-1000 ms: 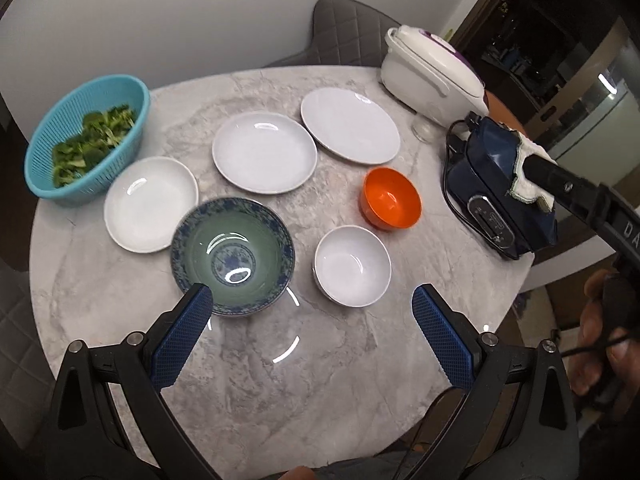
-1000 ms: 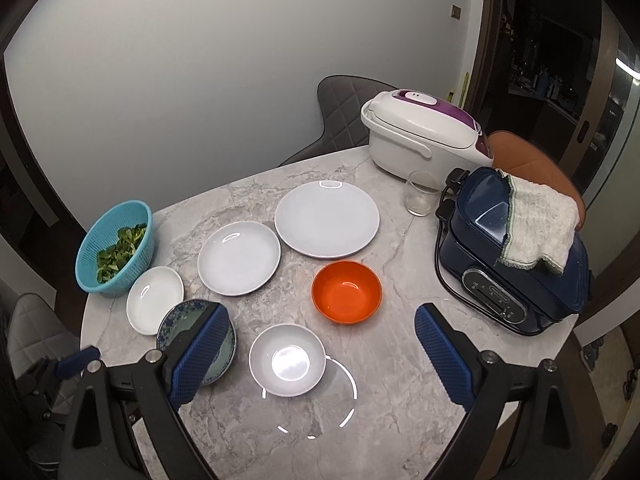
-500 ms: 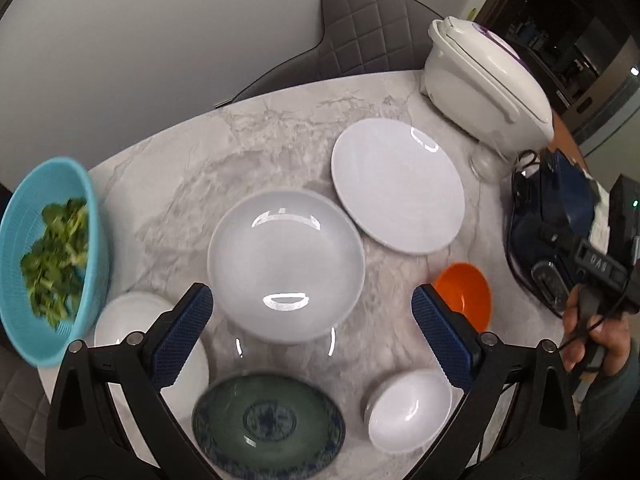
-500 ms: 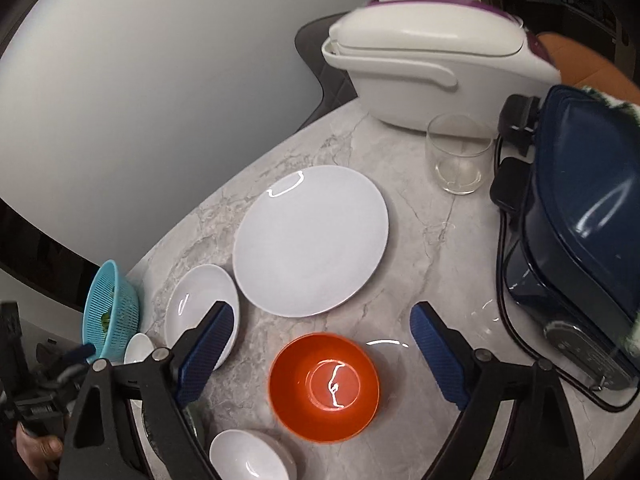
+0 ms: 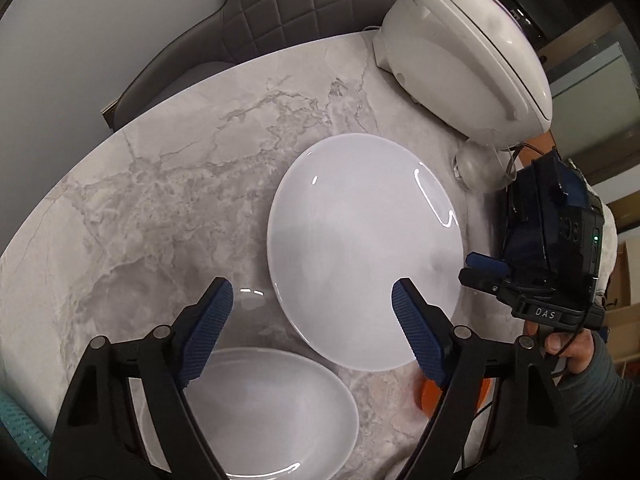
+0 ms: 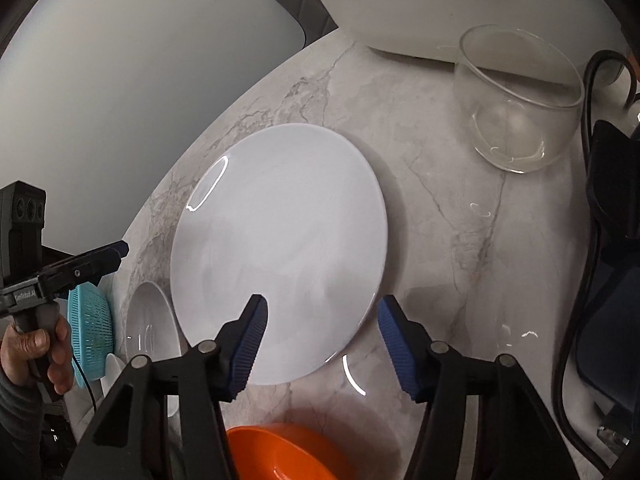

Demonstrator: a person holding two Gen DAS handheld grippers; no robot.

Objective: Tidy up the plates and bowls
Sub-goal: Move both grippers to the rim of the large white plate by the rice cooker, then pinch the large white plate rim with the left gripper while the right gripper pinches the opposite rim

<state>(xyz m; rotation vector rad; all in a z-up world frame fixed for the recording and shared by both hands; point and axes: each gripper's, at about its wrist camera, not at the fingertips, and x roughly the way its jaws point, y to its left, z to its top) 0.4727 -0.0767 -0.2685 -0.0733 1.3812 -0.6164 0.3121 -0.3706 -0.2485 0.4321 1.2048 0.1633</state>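
Observation:
A large white plate [image 5: 364, 248] lies flat on the marble table [image 5: 160, 200]; it also fills the middle of the right wrist view [image 6: 280, 248]. My left gripper [image 5: 312, 286] hovers over its near left rim. Its jaws are closing, and no pad touches the plate. My right gripper [image 6: 322, 302] hangs over the plate's near right rim, jaws closing too, with the rim below the gap and nothing pressed. A smaller white plate [image 5: 272, 408] lies near the left gripper. An orange bowl [image 6: 280, 456] sits under the right gripper.
A white rice cooker [image 5: 460, 48] and an empty glass [image 6: 516, 104] stand behind the plate. A dark blue appliance [image 5: 552, 216] with a black cable [image 6: 588, 160] is on the right. A cyan colander [image 6: 90, 336] sits far left, and a grey chair [image 5: 240, 20] stands beyond the table.
Both grippers came down and forward from the near table edge to the large white plate, one at each side. Both pairs of jaws stand narrower. The patterned bowl and small white bowl left view.

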